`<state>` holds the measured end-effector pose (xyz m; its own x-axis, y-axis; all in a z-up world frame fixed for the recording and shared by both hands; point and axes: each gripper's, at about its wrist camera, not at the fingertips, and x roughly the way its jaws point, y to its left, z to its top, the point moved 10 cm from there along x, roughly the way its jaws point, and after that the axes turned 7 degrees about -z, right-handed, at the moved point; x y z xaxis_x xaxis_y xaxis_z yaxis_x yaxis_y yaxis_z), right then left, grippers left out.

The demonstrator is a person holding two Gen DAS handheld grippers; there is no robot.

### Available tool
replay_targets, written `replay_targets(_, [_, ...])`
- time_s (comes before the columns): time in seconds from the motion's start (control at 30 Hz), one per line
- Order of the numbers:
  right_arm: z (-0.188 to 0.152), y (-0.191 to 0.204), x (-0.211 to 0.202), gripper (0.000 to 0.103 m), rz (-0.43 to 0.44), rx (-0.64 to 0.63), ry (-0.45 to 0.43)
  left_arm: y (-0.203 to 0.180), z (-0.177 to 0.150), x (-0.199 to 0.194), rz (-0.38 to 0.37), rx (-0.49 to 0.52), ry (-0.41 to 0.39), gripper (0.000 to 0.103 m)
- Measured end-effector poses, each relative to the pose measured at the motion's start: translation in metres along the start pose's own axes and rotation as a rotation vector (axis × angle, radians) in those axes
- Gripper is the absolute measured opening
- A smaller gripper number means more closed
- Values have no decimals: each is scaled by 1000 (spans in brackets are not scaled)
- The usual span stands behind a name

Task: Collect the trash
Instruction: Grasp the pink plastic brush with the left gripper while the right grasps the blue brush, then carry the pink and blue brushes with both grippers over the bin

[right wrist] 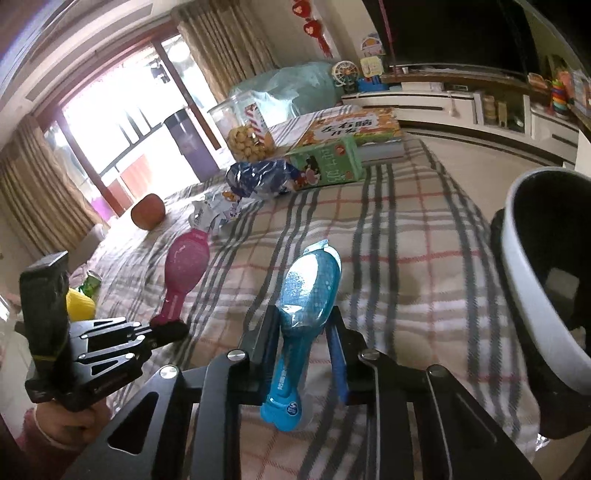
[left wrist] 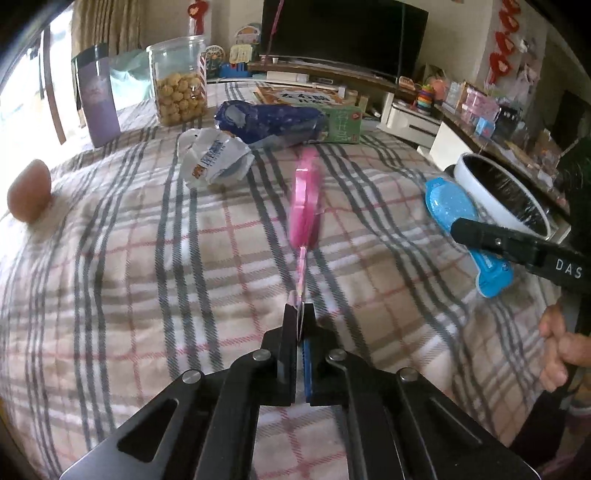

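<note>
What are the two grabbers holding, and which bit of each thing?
The left gripper pinches the pink wrapper by its narrow tail end. The right gripper has the blue wrapper between its fingers at the narrow neck.

My left wrist camera looks steeply down along its fingers, close over the plaid blanket (left wrist: 147, 258), facing the television (left wrist: 343, 33). My right one sits beside it, turned perhaps more toward the window (right wrist: 110, 122). Both share the cookie jar (left wrist: 179, 81) and the blanket's middle.
</note>
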<state>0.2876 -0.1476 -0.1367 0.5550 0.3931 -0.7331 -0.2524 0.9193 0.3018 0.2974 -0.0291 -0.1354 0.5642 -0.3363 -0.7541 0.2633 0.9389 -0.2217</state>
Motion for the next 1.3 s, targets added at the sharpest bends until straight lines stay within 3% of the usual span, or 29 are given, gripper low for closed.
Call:
replay_targets(0.33, [-3,-24,-28,24,-1,54,-35,-33,0,4,-92,-65,-18,0])
replay_targets(0.7, [-4,-59,-59,23,-32,119,-89,-89,9,16,-163,-17,-17,0])
replay_targets(1.3, [-4,-116,-100,23,-70,224,-161,-146,27,38,-200,72,0,0])
